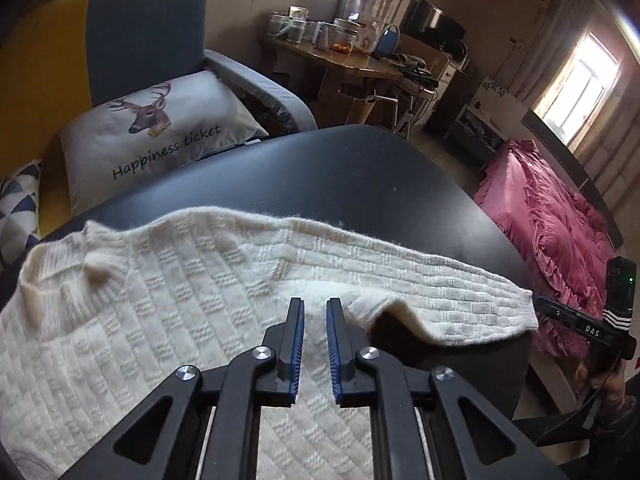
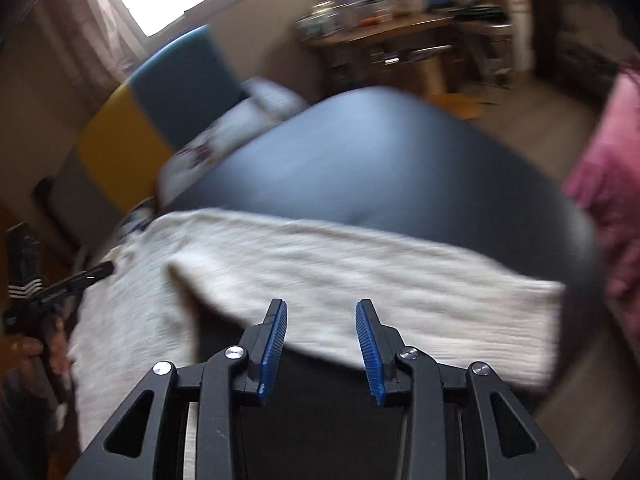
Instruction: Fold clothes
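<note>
A cream knitted sweater (image 1: 180, 280) lies spread on the black table (image 1: 340, 168). One sleeve (image 1: 440, 288) is folded across, with its cuff at the table's right edge. My left gripper (image 1: 315, 302) hovers just above the sweater's body. Its blue pads stand a narrow gap apart, open, with nothing between them. The right wrist view is blurred by motion. In it my right gripper (image 2: 321, 303) stands open over the near edge of the sleeve (image 2: 360, 280), holding nothing. Each gripper shows at the side of the other's view.
A blue and yellow sofa with a deer cushion (image 1: 152, 128) stands behind the table. Pink ruffled bedding (image 1: 552, 232) lies to the right. A cluttered wooden desk (image 1: 340, 60) is at the back. A person's hand (image 2: 36, 348) holds the left gripper.
</note>
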{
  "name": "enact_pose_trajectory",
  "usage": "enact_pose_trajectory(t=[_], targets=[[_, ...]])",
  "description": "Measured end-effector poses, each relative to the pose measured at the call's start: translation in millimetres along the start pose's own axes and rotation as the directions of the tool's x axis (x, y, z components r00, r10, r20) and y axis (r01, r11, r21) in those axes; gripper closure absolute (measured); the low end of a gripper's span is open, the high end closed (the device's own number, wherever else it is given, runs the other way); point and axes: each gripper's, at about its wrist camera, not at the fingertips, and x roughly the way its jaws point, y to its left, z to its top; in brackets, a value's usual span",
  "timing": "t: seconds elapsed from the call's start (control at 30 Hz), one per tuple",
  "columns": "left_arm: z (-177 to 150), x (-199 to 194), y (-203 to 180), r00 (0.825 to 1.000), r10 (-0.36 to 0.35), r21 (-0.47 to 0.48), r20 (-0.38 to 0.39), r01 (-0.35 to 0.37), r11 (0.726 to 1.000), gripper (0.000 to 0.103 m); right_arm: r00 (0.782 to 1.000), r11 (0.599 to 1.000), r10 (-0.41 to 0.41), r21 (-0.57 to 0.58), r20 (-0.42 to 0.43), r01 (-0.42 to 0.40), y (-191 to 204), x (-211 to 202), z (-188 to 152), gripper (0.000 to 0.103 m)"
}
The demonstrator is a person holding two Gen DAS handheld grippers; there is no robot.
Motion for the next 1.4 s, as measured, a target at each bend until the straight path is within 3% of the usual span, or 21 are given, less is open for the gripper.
enact_pose_trajectory(t=[0.1, 0.2, 0.27, 0.3, 0.4, 0.5, 0.53, 0.6, 0.63, 0.67, 0.8, 0.9, 1.0, 1.03, 1.1, 1.13, 1.17, 1.27, 1.4], targets=[[11.7, 30.4, -12.5, 0.999, 0.017, 0.055, -0.039, -0.015, 0.998, 0.093, 0.992, 0.991, -0.127, 0.052, -0.013, 0.127, -46.4, -12.0, 4.7, 0.065], [18.7, 57.6, -21.2, 0.997, 0.030, 0.092, -0.075, -0.023, 0.996, 0.093, 0.986, 0.985, -0.163, 0.057, -0.048, 0.165, -69.1, -8.8, 6.7, 0.062], [21.4, 68.8, -23.9, 0.996, 0.030, 0.100, -0.090, -0.021, 0.995, 0.093, 0.980, 0.982, -0.180, 0.036, -0.091, 0.184, -72.2, 2.7, 6.4, 0.042], [22.7, 73.3, -24.2, 0.995, 0.031, 0.102, -0.097, -0.021, 0.995, 0.093, 0.977, 0.982, -0.185, 0.024, -0.107, 0.189, -71.8, 9.0, 5.8, 0.039], [26.4, 86.6, -22.1, 0.992, 0.038, 0.095, -0.120, -0.027, 0.995, 0.093, 0.972, 0.981, -0.194, -0.008, -0.131, 0.195, -68.1, 25.9, 3.6, 0.038], [27.2, 101.2, -18.7, 0.987, 0.053, 0.095, -0.153, -0.039, 0.995, 0.093, 0.952, 0.951, -0.287, -0.146, -0.108, 0.271, -53.1, 40.7, -2.6, 0.039], [25.4, 108.0, -17.6, 0.983, 0.066, 0.102, -0.173, -0.049, 0.994, 0.093, 0.948, 0.939, -0.307, -0.188, -0.086, 0.287, -46.9, 42.6, -4.3, 0.039], [20.7, 118.9, -15.0, 0.977, 0.087, 0.112, -0.195, -0.066, 0.992, 0.093, 0.945, 0.925, -0.321, -0.235, -0.065, 0.298, -39.3, 44.2, -2.4, 0.057], [19.7, 121.8, -14.1, 0.976, 0.090, 0.112, -0.197, -0.068, 0.991, 0.093, 0.944, 0.921, -0.326, -0.245, -0.058, 0.303, -36.9, 45.2, 1.0, 0.085], [20.7, 121.0, -13.6, 0.978, 0.087, 0.107, -0.190, -0.067, 0.992, 0.093, 0.942, 0.916, -0.331, -0.256, -0.051, 0.308, -34.4, 46.2, 4.3, 0.089], [28.8, 110.3, -14.9, 0.990, 0.075, 0.107, -0.123, -0.062, 0.992, 0.093, 0.945, 0.915, -0.328, -0.248, -0.003, 0.317, -29.1, 43.6, 27.7, 0.089], [26.9, 128.5, -13.4, 0.978, 0.097, 0.122, -0.183, -0.075, 0.990, 0.093, 0.930, 0.902, -0.366, -0.240, 0.011, 0.358, -31.7, 50.8, 41.0, 0.089], [25.6, 134.1, -15.0, 0.978, 0.114, 0.122, -0.177, -0.093, 0.988, 0.093, 0.920, 0.900, -0.393, -0.211, -0.011, 0.382, -44.6, 69.0, 39.9, 0.088], [25.3, 133.9, -15.4, 0.977, 0.117, 0.118, -0.177, -0.097, 0.988, 0.093, 0.924, 0.907, -0.383, -0.189, 0.005, 0.377, -47.4, 68.2, 40.7, 0.086], [22.6, 132.0, -14.4, 0.979, 0.118, 0.116, -0.165, -0.100, 0.988, 0.093, 0.932, 0.924, -0.361, -0.128, 0.013, 0.360, -54.0, 65.3, 41.3, 0.070], [21.9, 130.8, -13.7, 0.980, 0.118, 0.111, -0.161, -0.100, 0.989, 0.093, 0.936, 0.932, -0.351, -0.090, 0.019, 0.351, -58.7, 60.6, 41.0, 0.050], [22.2, 128.7, -12.8, 0.981, 0.114, 0.100, -0.157, -0.100, 0.990, 0.093, 0.940, 0.938, -0.340, -0.053, 0.029, 0.341, -63.8, 54.2, 40.9, 0.044], [21.5, 113.6, -12.8, 0.991, 0.096, 0.079, -0.093, -0.089, 0.993, 0.093, 0.940, 0.945, -0.327, 0.003, 0.093, 0.328, -68.6, 30.6, 40.6, 0.044], [11.4, 95.4, -18.1, 0.996, 0.078, 0.077, -0.041, -0.074, 0.994, 0.093, 0.962, 0.963, -0.239, -0.093, 0.131, 0.252, -42.5, 24.5, 46.9, 0.044]])
